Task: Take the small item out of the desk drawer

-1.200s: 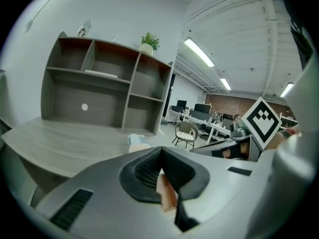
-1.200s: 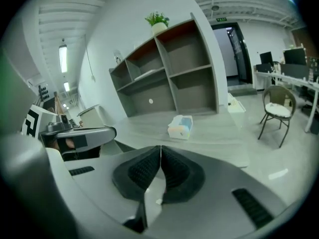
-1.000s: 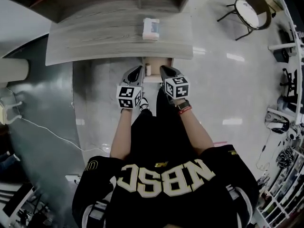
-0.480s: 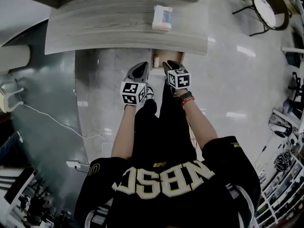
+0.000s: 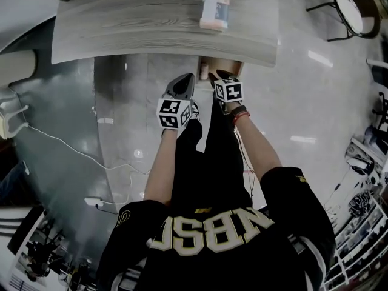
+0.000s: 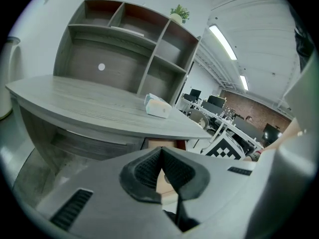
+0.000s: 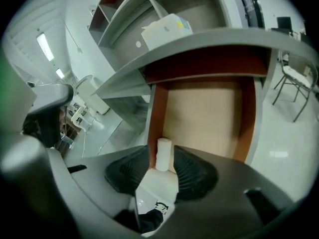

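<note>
Under the grey desk [image 5: 151,23] a shallow wooden drawer [image 5: 225,66] stands pulled out. A small white cylinder [image 7: 163,154] stands upright in its front left corner, and shows as a pale spot [image 5: 205,73] in the head view. My right gripper [image 7: 160,154] is at the drawer's front; its jaws are opening, with the cylinder between the black pads [image 7: 195,171] and a thin gap on each side. My left gripper [image 6: 160,152] hangs just left of the drawer, shut, with nothing in it.
A tissue box [image 5: 215,12] lies on the desk above the drawer. A shelf unit [image 6: 129,49] stands at the desk's back. A white cable [image 5: 73,153] runs over the floor at left, and a chair [image 5: 354,5] stands at the far right.
Both grippers have moved up closer to the desk edge and the drawer. Less of the drawer shows beyond the desk edge than before.
</note>
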Motion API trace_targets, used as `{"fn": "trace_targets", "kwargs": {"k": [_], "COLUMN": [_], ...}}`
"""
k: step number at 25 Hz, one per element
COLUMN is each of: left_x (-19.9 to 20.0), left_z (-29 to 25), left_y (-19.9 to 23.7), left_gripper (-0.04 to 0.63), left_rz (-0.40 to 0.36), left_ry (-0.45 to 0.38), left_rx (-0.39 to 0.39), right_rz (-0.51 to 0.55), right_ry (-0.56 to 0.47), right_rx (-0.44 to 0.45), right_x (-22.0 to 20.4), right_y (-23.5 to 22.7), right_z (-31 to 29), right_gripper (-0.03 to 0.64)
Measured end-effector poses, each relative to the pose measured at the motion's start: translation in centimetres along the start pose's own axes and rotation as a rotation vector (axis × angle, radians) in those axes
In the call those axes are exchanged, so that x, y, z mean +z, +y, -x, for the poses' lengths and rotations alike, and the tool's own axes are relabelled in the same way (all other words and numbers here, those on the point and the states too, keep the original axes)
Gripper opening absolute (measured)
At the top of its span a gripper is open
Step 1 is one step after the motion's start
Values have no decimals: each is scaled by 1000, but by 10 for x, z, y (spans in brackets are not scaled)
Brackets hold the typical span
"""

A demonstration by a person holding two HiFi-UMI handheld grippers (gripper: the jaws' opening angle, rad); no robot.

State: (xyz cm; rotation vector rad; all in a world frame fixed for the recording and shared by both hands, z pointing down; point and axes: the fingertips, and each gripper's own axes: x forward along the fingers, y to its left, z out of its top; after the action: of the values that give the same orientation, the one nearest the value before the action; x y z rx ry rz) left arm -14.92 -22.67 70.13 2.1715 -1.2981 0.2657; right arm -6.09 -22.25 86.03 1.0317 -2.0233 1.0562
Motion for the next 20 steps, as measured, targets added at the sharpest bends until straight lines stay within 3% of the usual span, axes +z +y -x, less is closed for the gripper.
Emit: {"fn": "trace_targets", "kwargs": {"k": [7, 20], "left_x": [-10, -24], "left_z": [-9, -1], "left_y": [10, 20], "left_gripper": [9, 9], "left_rz": [-6, 12], "left_ry": [14, 37], "left_rx": [6, 32], "right_rz": [2, -42], "right_ry": [58, 112], "right_rx": [22, 18], "right_x": [-12, -14], "right_y": [-4, -1], "right_z": [-34, -65], "right_gripper": [166, 149]}}
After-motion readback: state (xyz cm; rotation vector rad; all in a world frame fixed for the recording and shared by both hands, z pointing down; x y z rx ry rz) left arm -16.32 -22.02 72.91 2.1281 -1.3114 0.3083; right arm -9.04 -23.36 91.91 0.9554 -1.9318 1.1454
